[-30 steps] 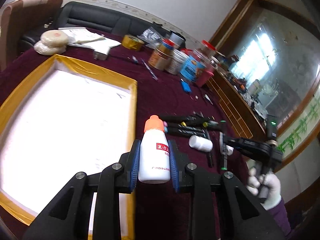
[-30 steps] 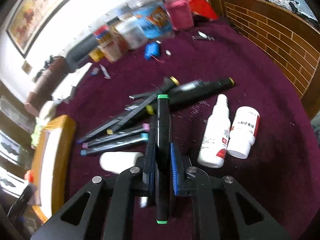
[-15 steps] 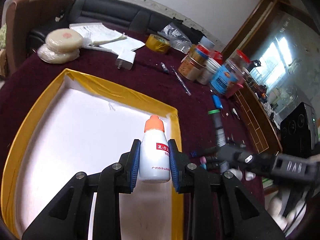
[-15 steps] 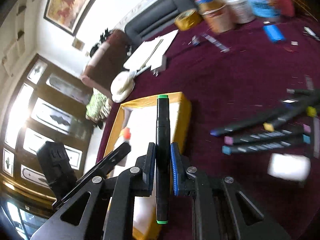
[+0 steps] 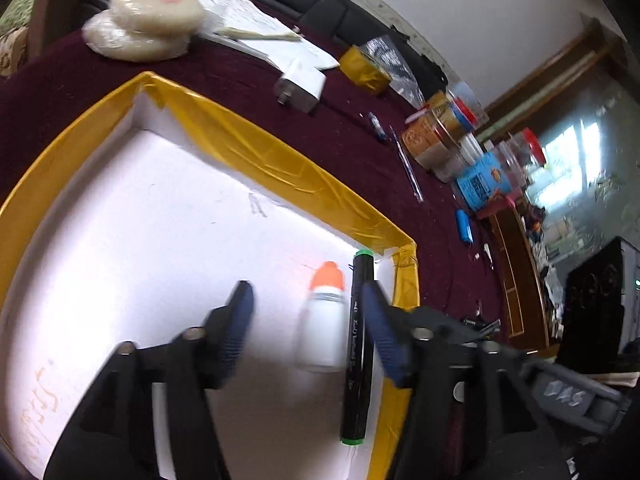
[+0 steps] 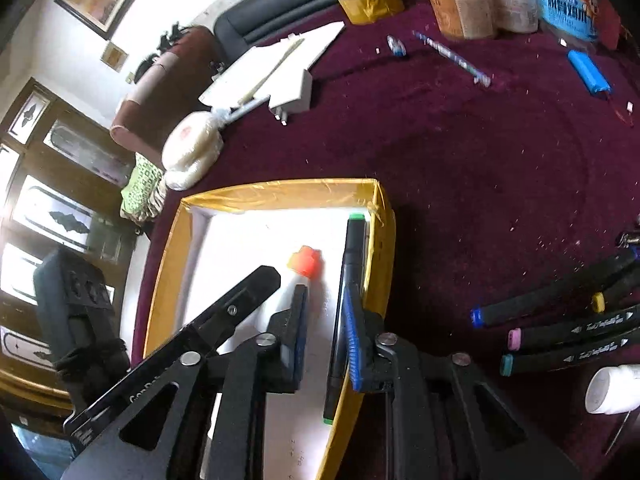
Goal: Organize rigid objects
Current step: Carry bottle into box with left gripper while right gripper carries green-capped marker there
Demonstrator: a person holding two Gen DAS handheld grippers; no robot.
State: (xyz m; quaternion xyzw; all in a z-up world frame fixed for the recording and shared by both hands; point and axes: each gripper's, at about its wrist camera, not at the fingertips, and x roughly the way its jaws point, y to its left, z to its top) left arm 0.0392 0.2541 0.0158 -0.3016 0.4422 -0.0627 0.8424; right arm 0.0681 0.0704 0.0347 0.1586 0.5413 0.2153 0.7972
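Both grippers have let go since half a second ago: the left gripper [image 5: 308, 324], which then clamped the bottle [image 5: 323, 322], now stands wide open around it, and the right gripper [image 6: 326, 334], which then pinched the marker [image 6: 345, 304], has its jaws parted too. The bottle, white with an orange cap, lies inside the tray [image 5: 280, 160] on its white floor near the right-hand wall, cap pointing to the far corner; it looks blurred in the left wrist view. The marker, black with green ends, lies just beside the bottle, along the tray's right wall, its far end close to the far right corner. In the right wrist view the marker sits against the blue pad of the right finger [image 6: 352, 344], with a clear gap to the other finger, and the left gripper's black arm reaches in from the lower left beside the bottle's cap. Outside the tray, on the maroon surface [image 6: 460, 152], more markers [image 6: 560, 332] lie in a loose row to the right, with a second white bottle [image 6: 614, 390] just below them. Farther back stand jars [image 6: 464, 4], a tape roll [image 6: 370, 0] and papers [image 6: 276, 68].
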